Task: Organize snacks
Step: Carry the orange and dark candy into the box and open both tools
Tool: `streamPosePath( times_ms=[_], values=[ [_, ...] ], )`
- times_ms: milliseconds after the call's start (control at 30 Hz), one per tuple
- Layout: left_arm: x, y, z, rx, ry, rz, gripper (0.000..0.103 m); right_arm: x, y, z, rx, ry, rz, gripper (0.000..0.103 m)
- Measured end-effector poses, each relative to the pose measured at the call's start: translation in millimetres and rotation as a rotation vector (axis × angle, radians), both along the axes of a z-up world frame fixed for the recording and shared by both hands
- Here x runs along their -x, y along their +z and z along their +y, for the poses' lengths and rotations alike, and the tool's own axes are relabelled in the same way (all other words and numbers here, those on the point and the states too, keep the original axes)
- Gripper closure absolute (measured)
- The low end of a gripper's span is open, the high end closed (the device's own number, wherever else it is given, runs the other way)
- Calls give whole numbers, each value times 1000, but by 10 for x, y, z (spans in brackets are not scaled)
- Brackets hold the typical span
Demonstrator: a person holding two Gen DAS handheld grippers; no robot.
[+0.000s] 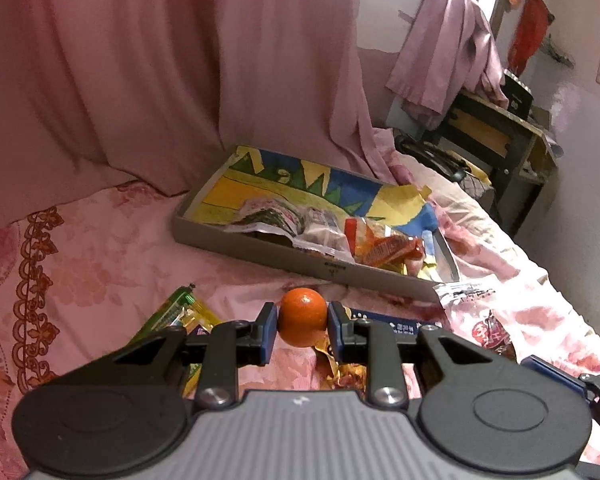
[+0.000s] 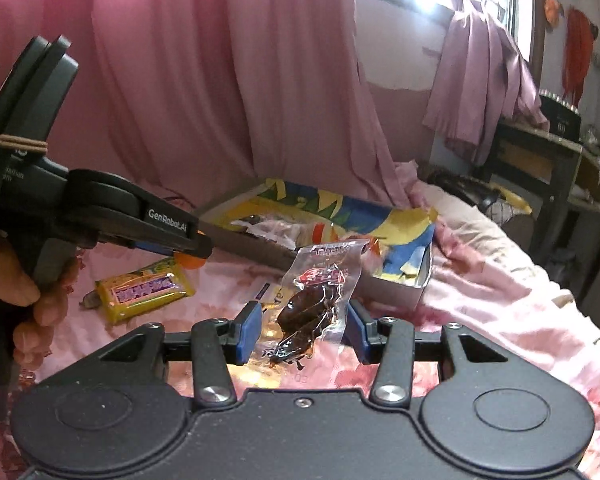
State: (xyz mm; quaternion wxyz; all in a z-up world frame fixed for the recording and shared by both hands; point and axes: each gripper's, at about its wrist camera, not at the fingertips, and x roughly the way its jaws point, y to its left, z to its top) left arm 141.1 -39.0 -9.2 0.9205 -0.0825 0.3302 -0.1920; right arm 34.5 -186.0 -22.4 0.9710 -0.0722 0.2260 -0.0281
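A small orange point(image 1: 302, 317) is clamped between the blue pads of the left gripper point(image 1: 302, 330), held above the pink floral bedspread point(image 1: 100, 264), short of the shallow tray point(image 1: 260, 240). A clear packet of dark dried snack point(image 2: 314, 308) is pinched upright in the right gripper point(image 2: 304, 330). A yellow candy bar point(image 2: 144, 288) is seen lying on the bedspread; wrapped snacks point(image 1: 320, 232) are already piled in the tray.

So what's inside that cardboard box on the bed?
The box has a bright blue, yellow and green lining, and along its near side lie several snack packets, among them an orange wrapper and a clear packet. Anything beneath that pile is hidden.
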Motion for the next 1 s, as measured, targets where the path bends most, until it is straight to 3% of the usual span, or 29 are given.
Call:
streamPosePath(
  times_ms=[400, 700, 1000],
  values=[
    [-536, 80, 43, 40, 62, -25, 73, -411, 91, -135, 105, -3, -98, 55],
    [-1066, 140, -109, 99, 49, -102, 73, -1002, 98, -184, 203, 0, -223, 55],
    [-1436, -64, -327, 125, 11, -104, 73, -1651, -125, -255, 224, -19, -201, 55]
  ],
)
